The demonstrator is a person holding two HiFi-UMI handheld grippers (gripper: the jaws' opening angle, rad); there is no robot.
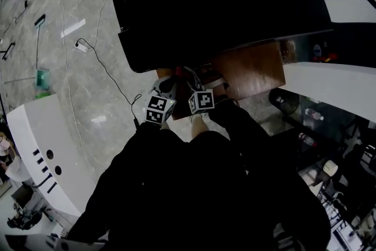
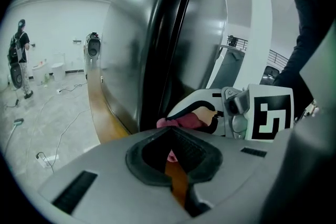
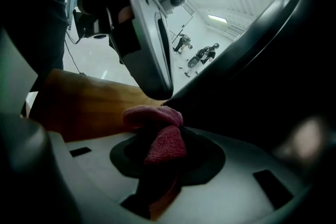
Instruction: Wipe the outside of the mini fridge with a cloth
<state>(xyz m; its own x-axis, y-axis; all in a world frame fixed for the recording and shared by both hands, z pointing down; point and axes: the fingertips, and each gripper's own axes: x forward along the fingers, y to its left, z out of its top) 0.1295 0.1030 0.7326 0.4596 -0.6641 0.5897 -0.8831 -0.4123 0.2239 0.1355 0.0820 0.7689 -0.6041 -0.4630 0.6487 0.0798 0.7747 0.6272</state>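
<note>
The black mini fridge stands on a wooden stand. Both grippers are low at its front corner, side by side. My right gripper is shut on a pink cloth, which bunches out of its jaws against the fridge's dark lower edge above the wood. In the left gripper view the same cloth shows at the right gripper, beside the fridge's shiny side. My left gripper has its jaws closed with nothing in them. Their marker cubes show in the head view.
Cables run over the grey marble floor. A white cabinet stands at the lower left, and a white counter with cluttered shelves at the right. A person stands far off in the hall.
</note>
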